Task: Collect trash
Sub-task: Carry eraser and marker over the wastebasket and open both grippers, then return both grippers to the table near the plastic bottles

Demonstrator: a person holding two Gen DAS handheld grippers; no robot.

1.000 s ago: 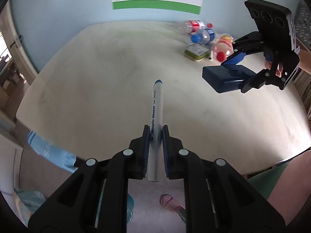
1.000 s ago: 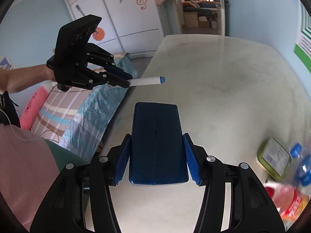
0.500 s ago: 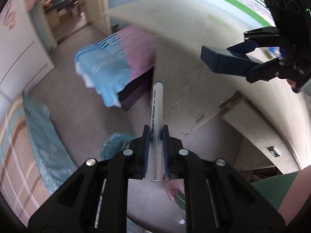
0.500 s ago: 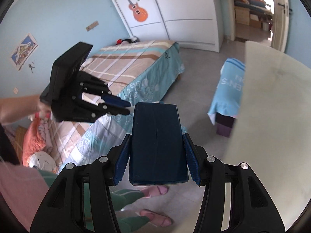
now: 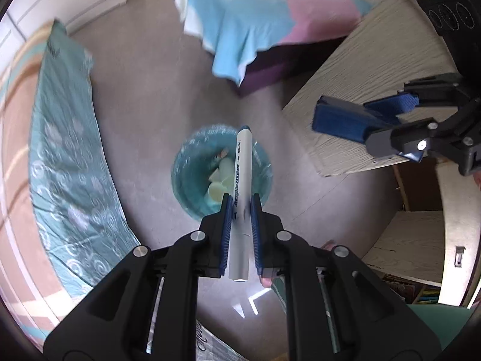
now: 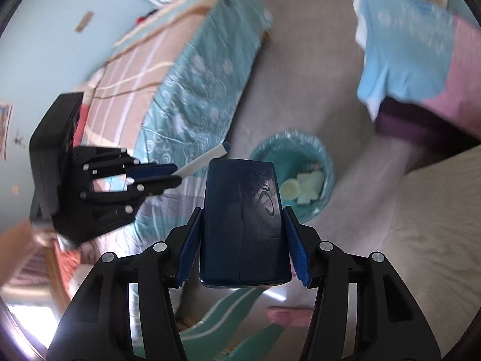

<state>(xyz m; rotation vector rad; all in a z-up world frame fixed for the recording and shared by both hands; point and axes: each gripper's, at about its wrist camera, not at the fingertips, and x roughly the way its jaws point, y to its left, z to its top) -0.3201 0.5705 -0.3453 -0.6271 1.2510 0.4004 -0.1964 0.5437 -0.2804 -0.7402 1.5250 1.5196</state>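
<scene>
My left gripper (image 5: 240, 207) is shut on a white marker with a blue cap (image 5: 240, 177), held above a round bin with a teal liner (image 5: 192, 156) on the floor. The bin holds pale crumpled scraps (image 5: 218, 188). My right gripper (image 6: 242, 219) is shut on a dark blue flat case (image 6: 243, 219), also over the floor, with the bin (image 6: 300, 147) just beyond it. The right gripper and case (image 5: 339, 120) show at the right of the left wrist view. The left gripper (image 6: 168, 176) and marker (image 6: 207, 158) show at the left of the right wrist view.
A bed with a teal patterned cover (image 5: 66, 162) runs along the left. A stool draped in blue and pink cloth (image 5: 255, 15) stands beyond the bin. The pale table edge (image 5: 360, 75) is at the right, with shelves below. A pink slipper (image 6: 285, 316) is under the grippers.
Both grippers have swung away from the table and tilted down toward the floor. The bin now sits right under the marker and just past the case. Both still hold their objects.
</scene>
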